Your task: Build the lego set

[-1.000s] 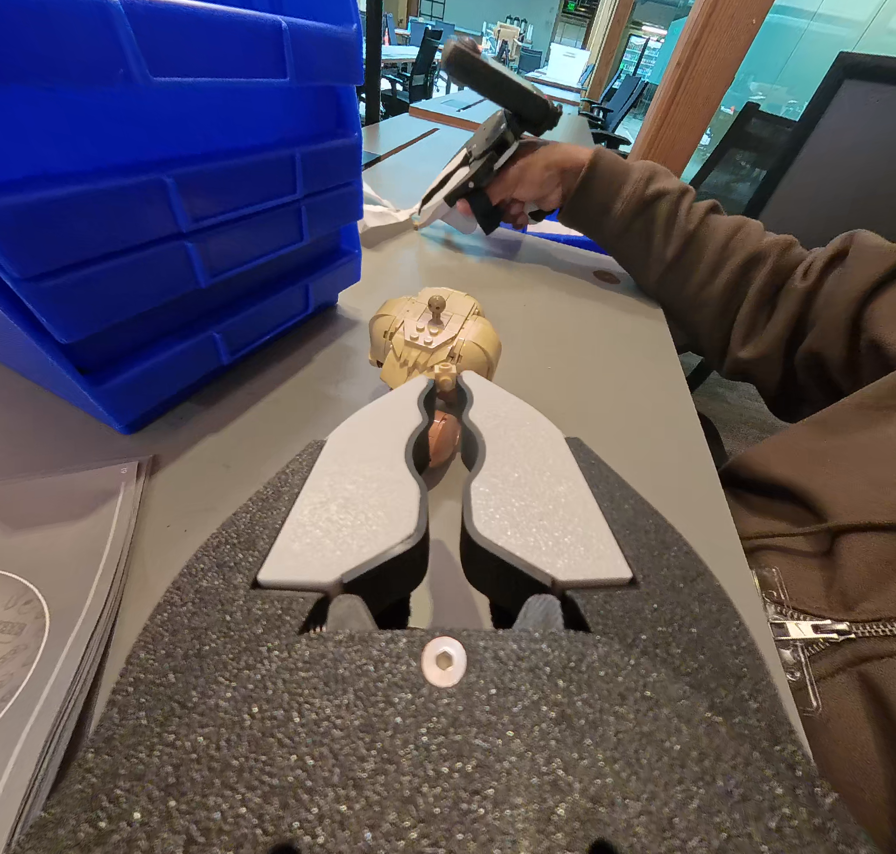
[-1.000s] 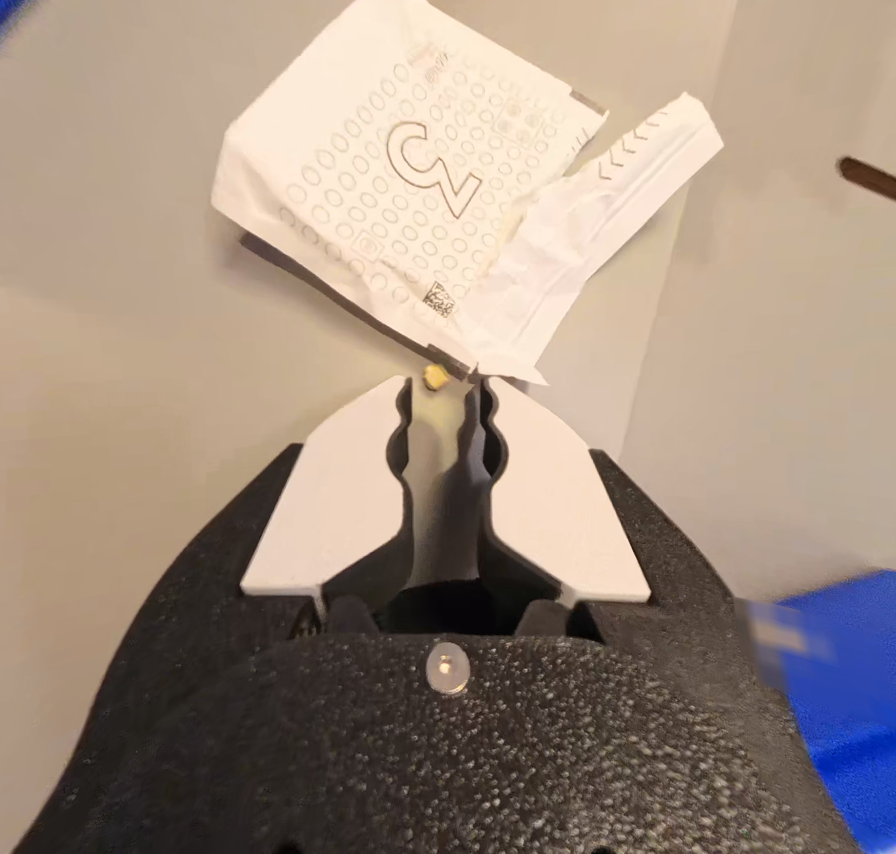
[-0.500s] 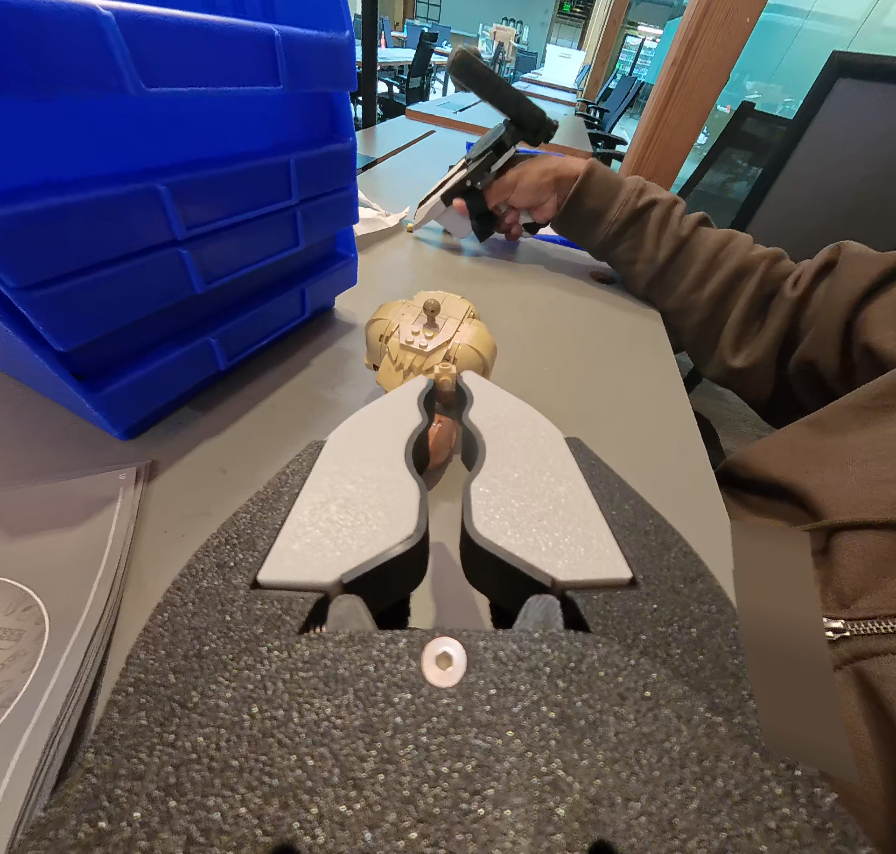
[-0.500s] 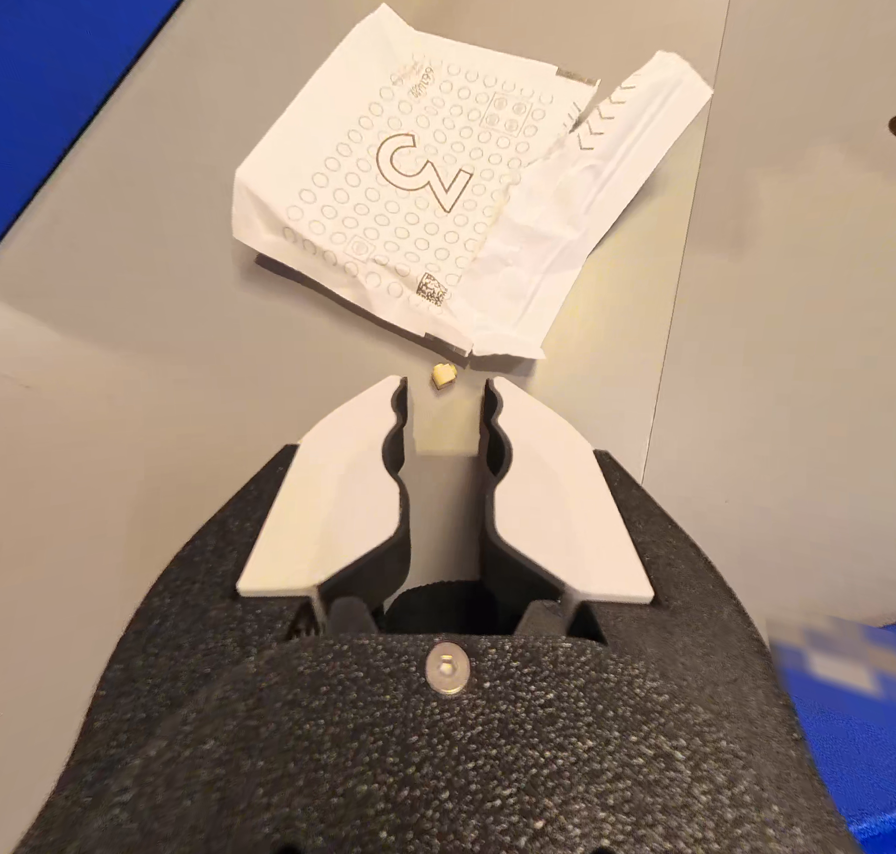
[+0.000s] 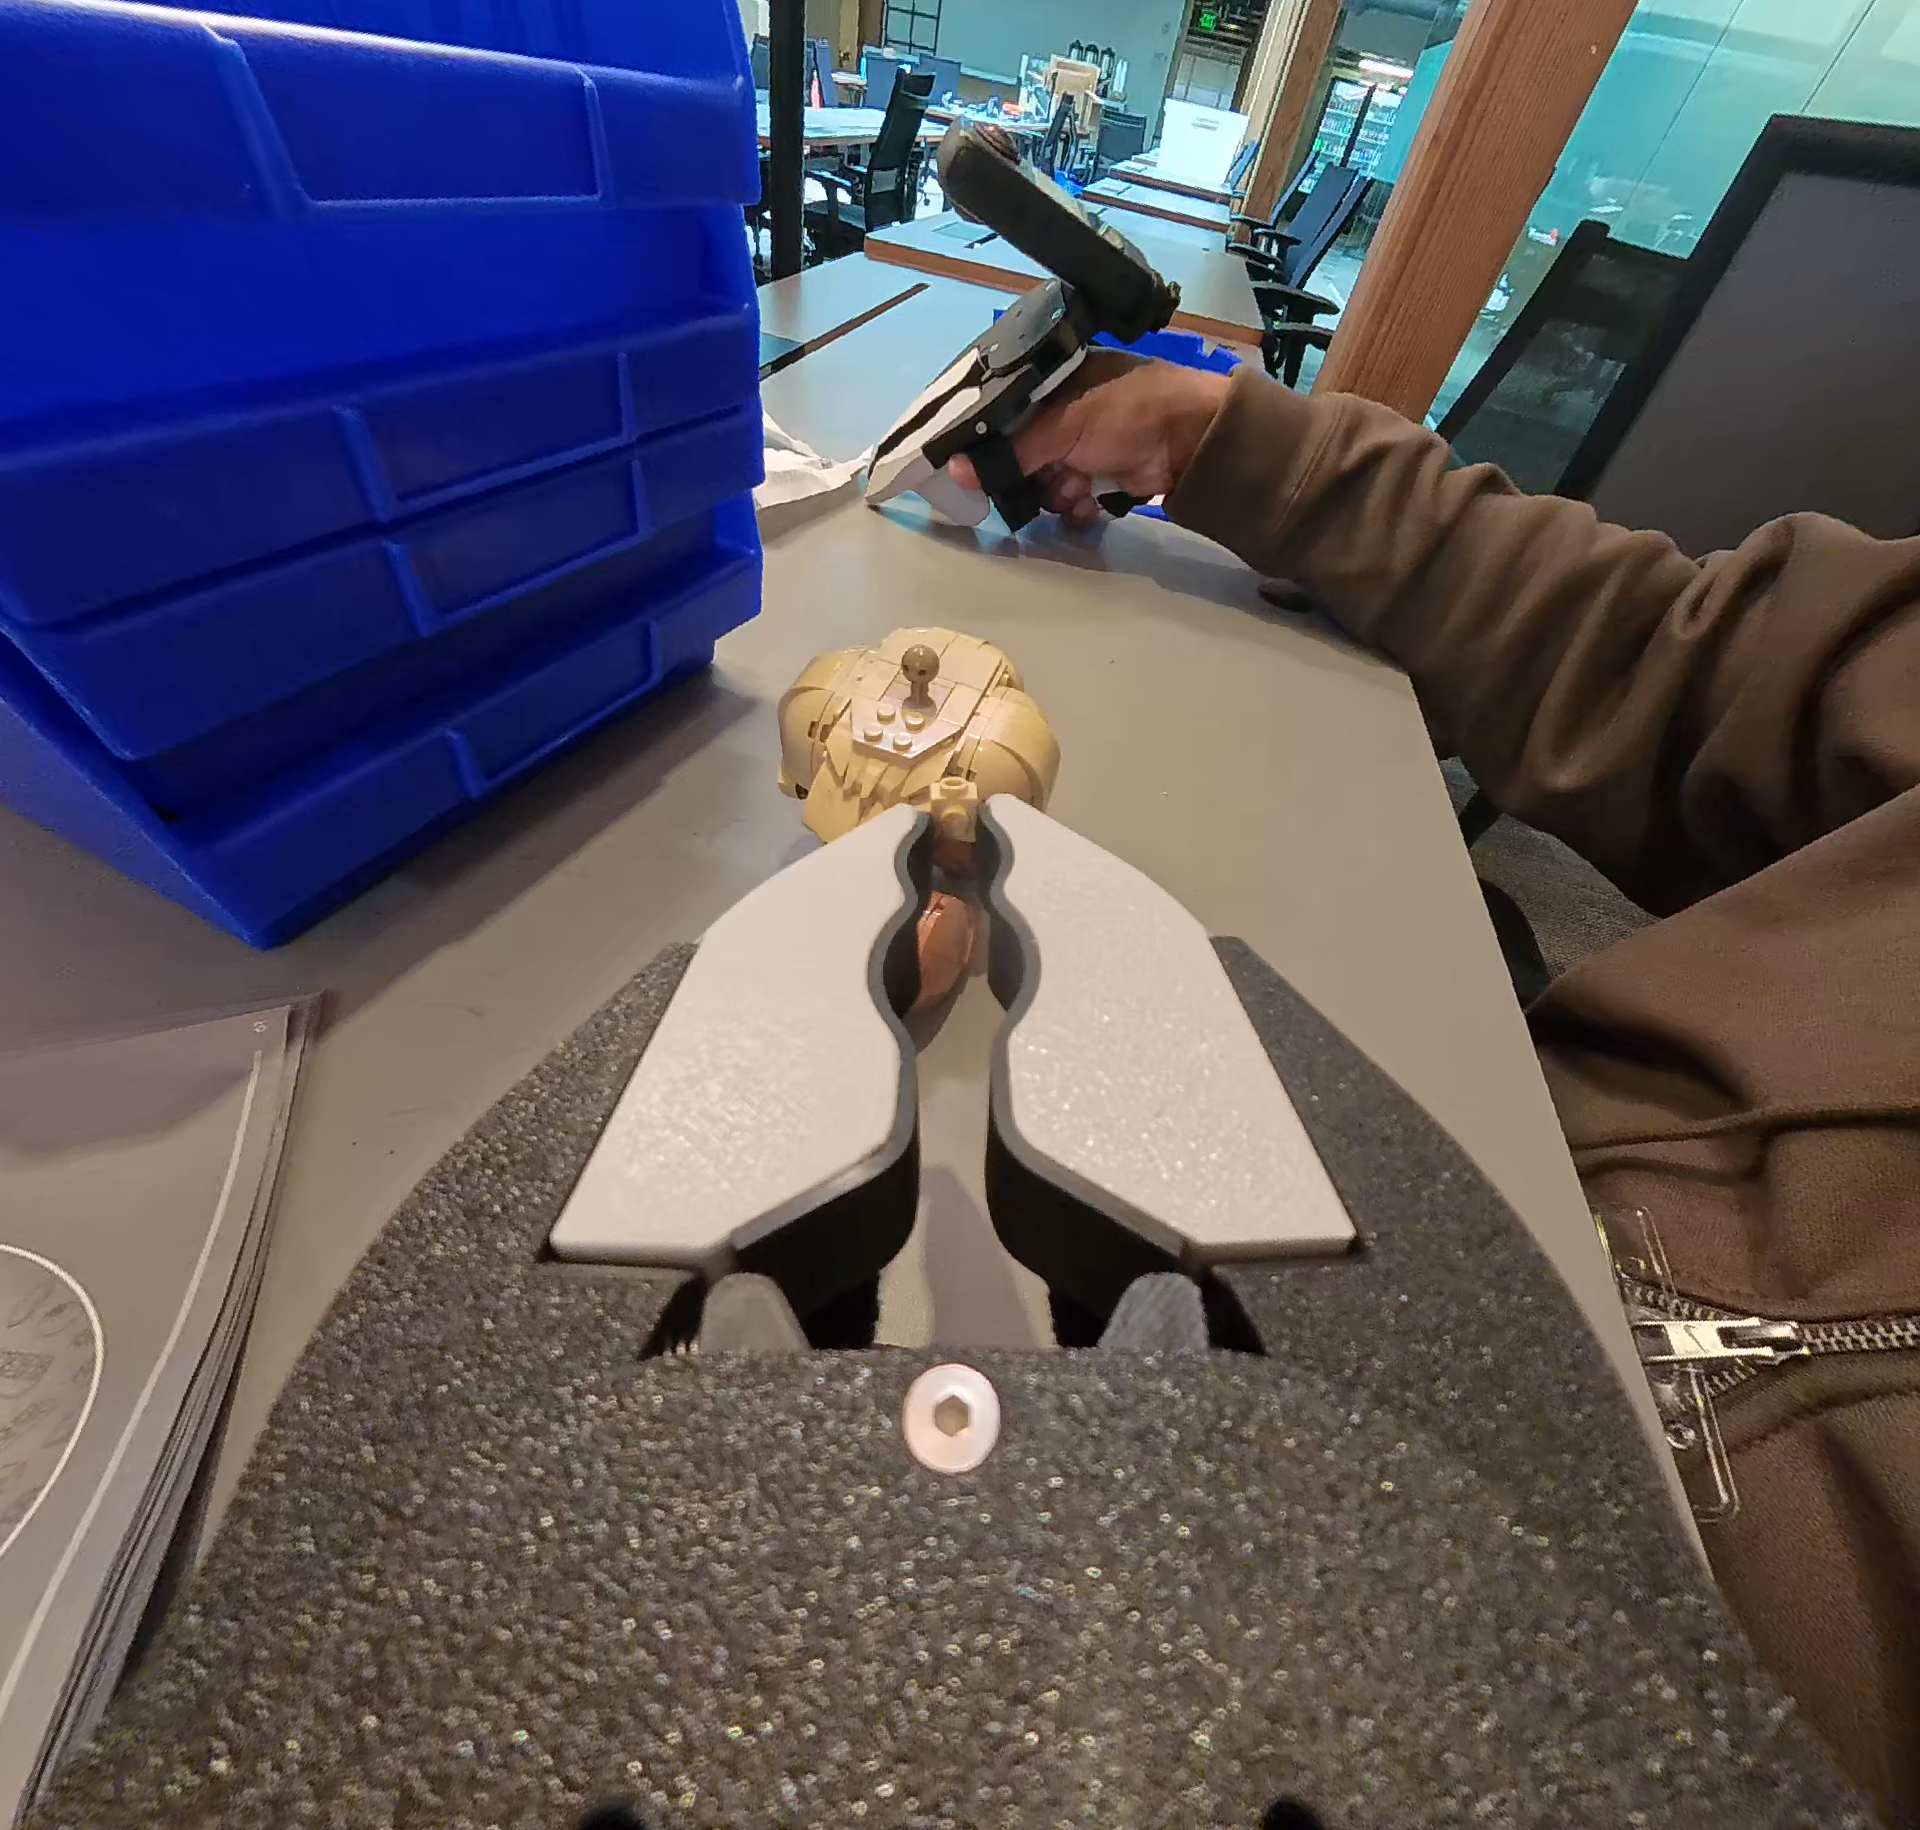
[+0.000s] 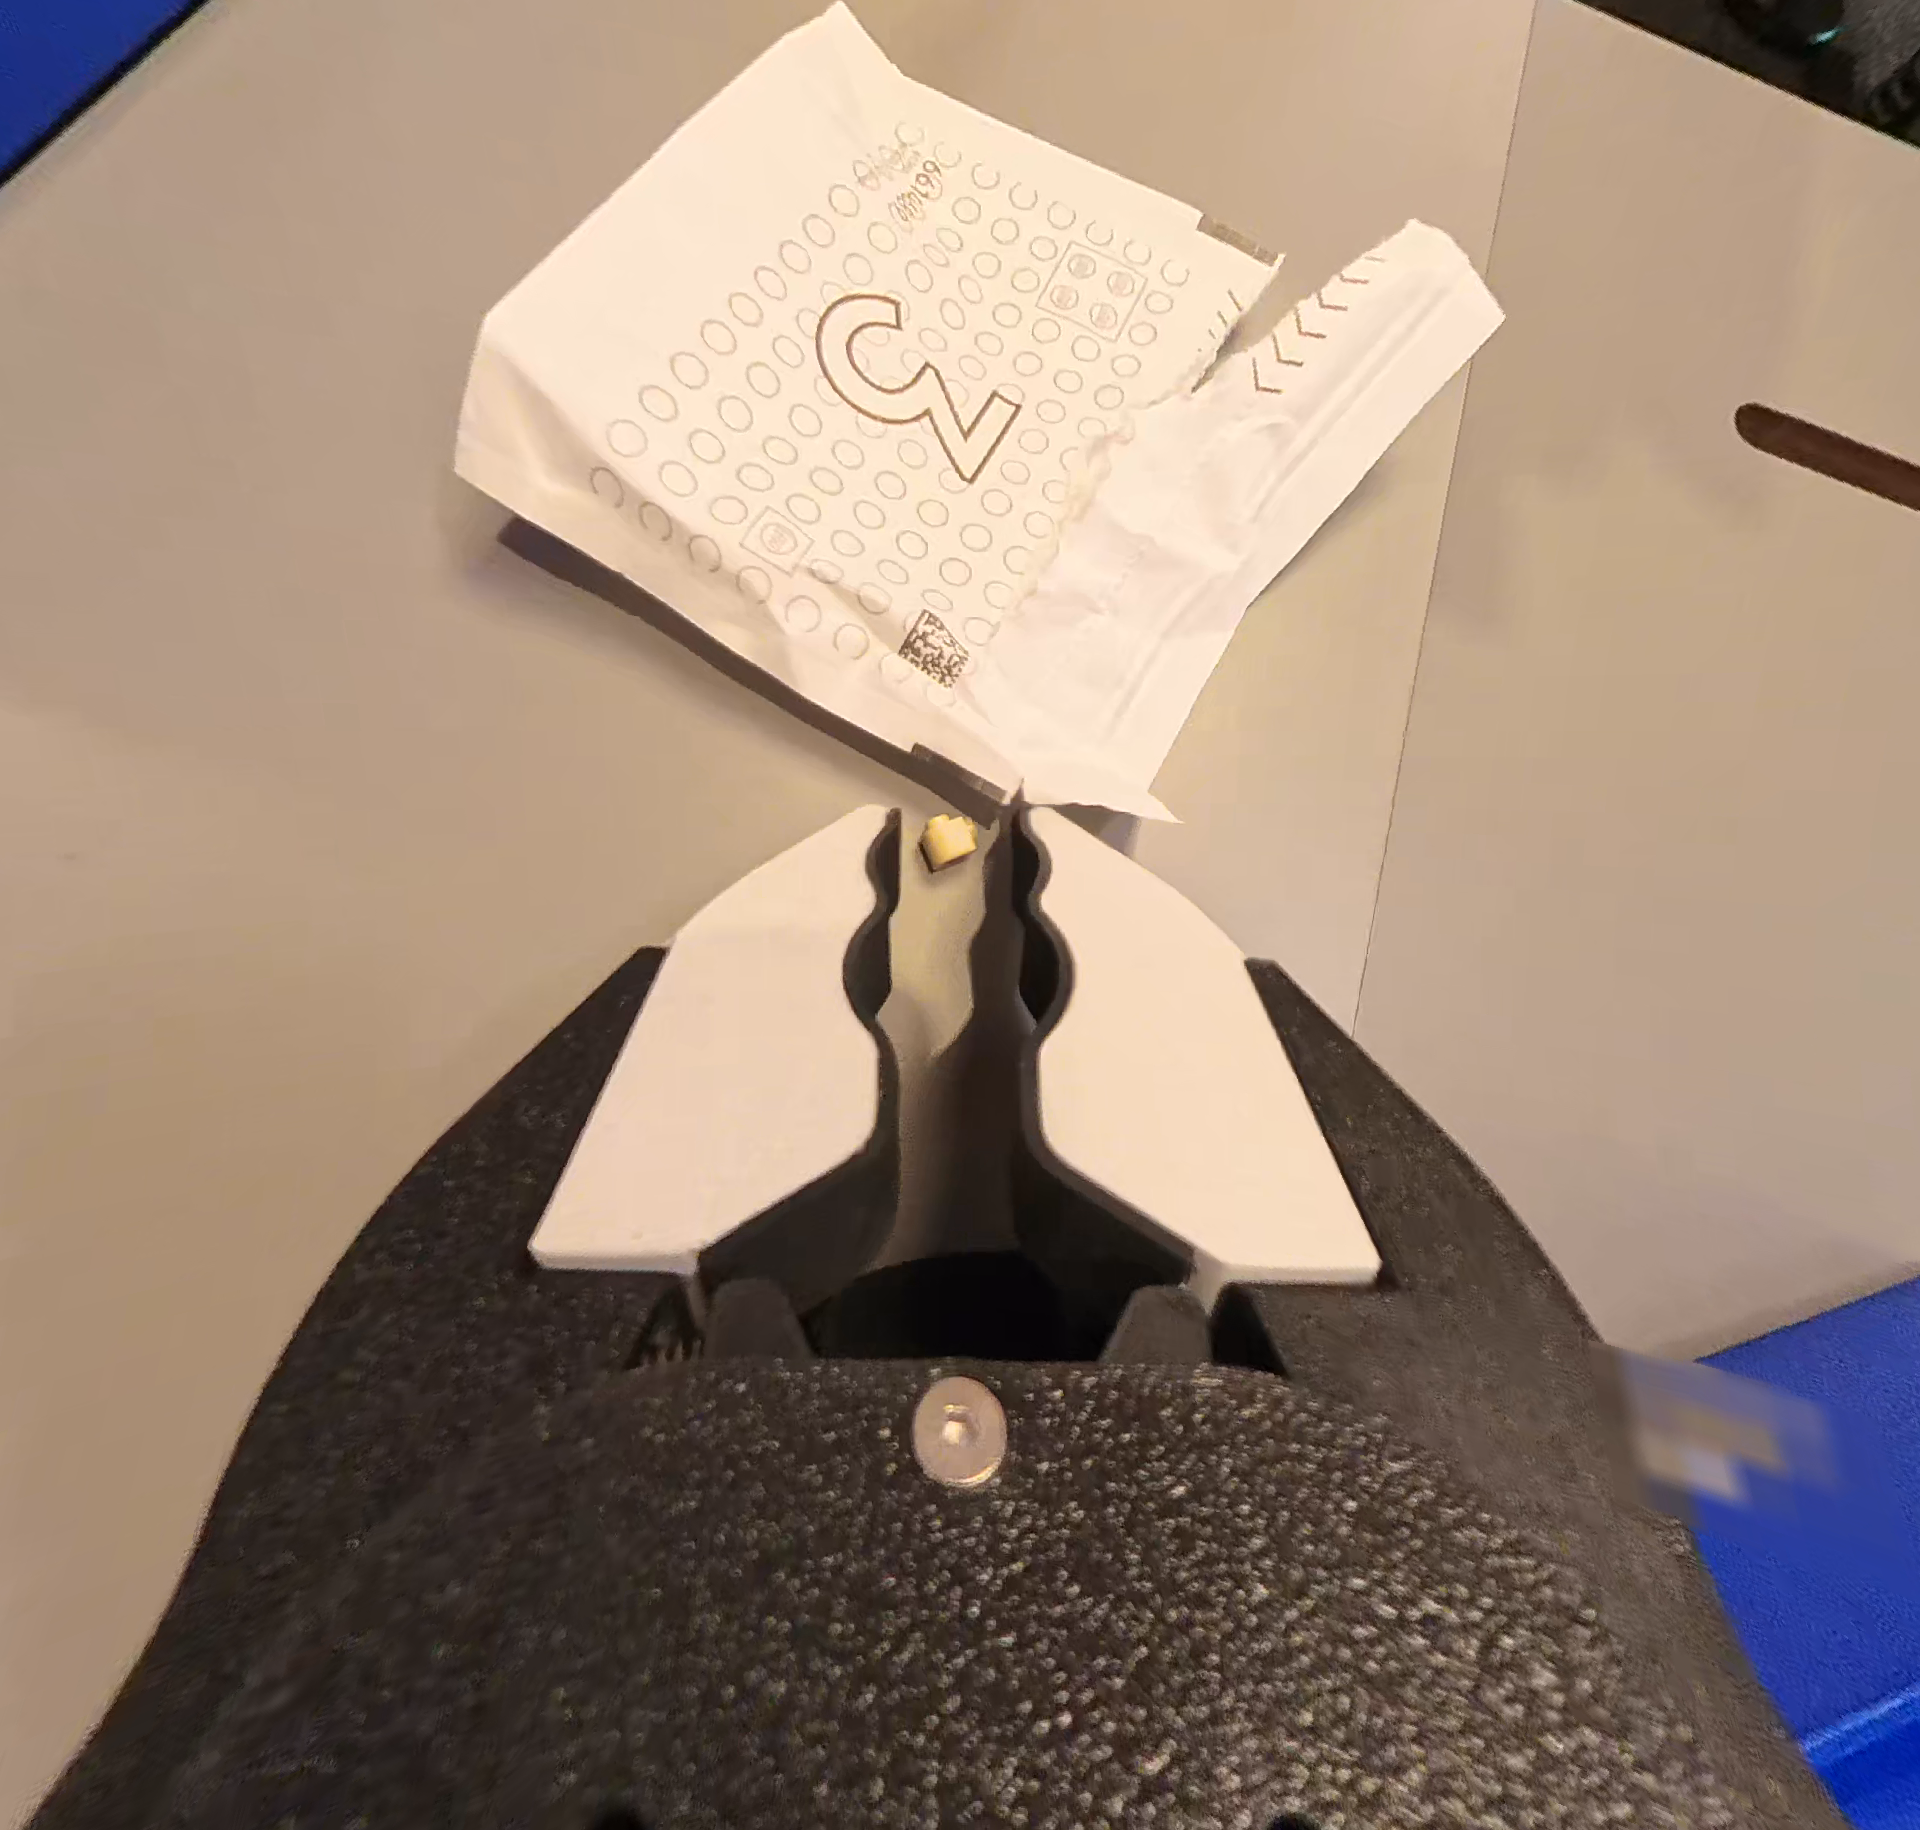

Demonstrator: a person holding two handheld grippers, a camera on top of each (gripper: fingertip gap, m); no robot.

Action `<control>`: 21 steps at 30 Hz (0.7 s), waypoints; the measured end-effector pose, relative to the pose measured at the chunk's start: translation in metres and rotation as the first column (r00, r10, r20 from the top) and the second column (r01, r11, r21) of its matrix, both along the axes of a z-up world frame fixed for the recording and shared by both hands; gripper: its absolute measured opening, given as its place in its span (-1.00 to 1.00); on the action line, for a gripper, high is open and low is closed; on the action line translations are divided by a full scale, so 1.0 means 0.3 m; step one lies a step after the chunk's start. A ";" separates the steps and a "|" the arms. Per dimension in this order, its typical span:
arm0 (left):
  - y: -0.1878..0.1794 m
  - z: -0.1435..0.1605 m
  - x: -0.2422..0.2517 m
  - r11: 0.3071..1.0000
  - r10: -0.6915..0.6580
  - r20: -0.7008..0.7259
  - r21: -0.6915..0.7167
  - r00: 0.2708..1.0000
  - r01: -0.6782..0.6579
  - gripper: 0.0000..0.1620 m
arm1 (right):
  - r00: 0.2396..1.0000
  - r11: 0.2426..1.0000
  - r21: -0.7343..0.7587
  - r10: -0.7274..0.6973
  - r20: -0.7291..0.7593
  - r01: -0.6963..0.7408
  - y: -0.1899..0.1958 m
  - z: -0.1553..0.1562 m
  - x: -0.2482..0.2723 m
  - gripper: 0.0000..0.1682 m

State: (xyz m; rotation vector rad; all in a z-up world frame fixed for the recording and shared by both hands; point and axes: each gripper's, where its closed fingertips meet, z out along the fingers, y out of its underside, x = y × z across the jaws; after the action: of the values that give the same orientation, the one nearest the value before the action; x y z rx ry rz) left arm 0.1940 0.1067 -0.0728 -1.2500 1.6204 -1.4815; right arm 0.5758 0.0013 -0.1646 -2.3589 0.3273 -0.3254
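Observation:
In the left wrist view a tan lego model [image 5: 914, 731] stands on the grey table [image 5: 1195, 741]. My left gripper [image 5: 954, 824] is shut on a brown lego piece [image 5: 940, 949] with a tan connector at its tip, right against the model's near side. In the right wrist view my right gripper [image 6: 954, 830] is open, low over the table. A tiny tan lego piece [image 6: 948, 838] lies between its fingertips, with a gap on each side. A torn white paper bag [image 6: 883, 450] lies just beyond the tips. The right gripper also shows in the left wrist view [image 5: 883, 487], tips down at the table.
A stack of blue bins [image 5: 364, 378] stands at the left of the model. An instruction booklet [image 5: 125, 1209] lies at the near left. A person's brown sleeve [image 5: 1558, 637] reaches across the right side. A blue bin corner [image 6: 1849, 1468] is at the right gripper's near right.
The right gripper has moved forward and down, so the tiny tan piece now lies between its fingertips, and its jaws have narrowed. The left gripper keeps its hold and has hardly moved.

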 end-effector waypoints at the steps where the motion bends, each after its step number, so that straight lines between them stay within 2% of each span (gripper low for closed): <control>1: -0.001 0.000 0.000 1.000 -0.001 0.000 0.001 1.000 0.001 -0.91 | 1.000 1.000 0.003 0.004 0.008 -0.004 0.002 0.002 -0.001 -0.80; 6: -0.003 -0.001 0.000 1.000 -0.002 -0.001 0.002 1.000 0.002 -0.91 | 0.990 0.999 -0.041 0.024 0.137 -0.018 0.008 0.009 0.002 -1.00; 11: 0.000 0.003 -0.002 1.000 0.001 0.004 0.000 1.000 -0.001 -0.91 | 0.961 0.994 -0.104 0.068 0.267 -0.042 0.011 0.016 -0.006 -1.00; 15: 0.000 0.003 -0.002 1.000 0.000 0.003 0.001 1.000 0.000 -0.91 | 0.954 0.994 -0.101 0.075 0.290 -0.048 0.011 0.027 -0.011 -1.00; 21: -0.001 0.002 -0.001 1.000 0.001 0.002 0.002 1.000 -0.001 -0.91 | 0.968 0.999 0.000 0.040 0.249 -0.041 0.009 0.078 0.002 -1.00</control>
State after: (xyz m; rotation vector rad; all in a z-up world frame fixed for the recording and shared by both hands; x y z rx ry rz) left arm 0.1936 0.1065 -0.0724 -1.2475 1.6197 -1.4794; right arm 0.5764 0.0039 -0.1413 -2.2838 0.1596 -0.5943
